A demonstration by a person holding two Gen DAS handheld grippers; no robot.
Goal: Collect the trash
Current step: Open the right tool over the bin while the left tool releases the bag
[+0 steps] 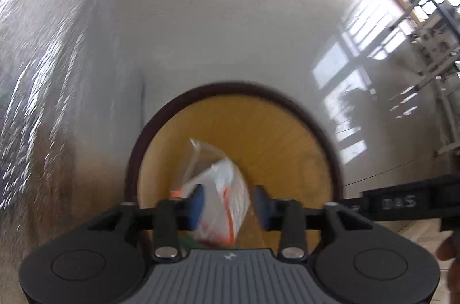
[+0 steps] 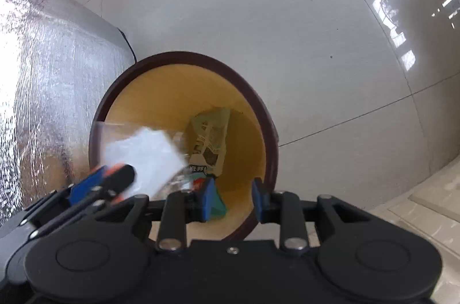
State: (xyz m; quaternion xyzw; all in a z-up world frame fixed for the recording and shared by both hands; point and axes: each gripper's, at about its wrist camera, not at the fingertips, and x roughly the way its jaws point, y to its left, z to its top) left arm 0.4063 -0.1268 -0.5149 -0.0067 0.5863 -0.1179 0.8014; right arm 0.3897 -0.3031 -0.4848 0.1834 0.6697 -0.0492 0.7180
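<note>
Clear plastic wrapper (image 1: pixel 218 189) is sitting loose between my left gripper's (image 1: pixel 230 206) parted jaws over the bin (image 1: pixel 178 114); my right gripper (image 2: pixel 233 199) is hanging part-open, empty, above it.

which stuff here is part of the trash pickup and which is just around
Part of the job:
- bin, brown rim, yellow inside
- white and orange wrapper, between the left gripper's open fingers above the bin
- printed paper wrapper, already in the bin
- right gripper, open, nothing in it

Just around:
- silver foil mat beside the bin
- tiled floor
</note>
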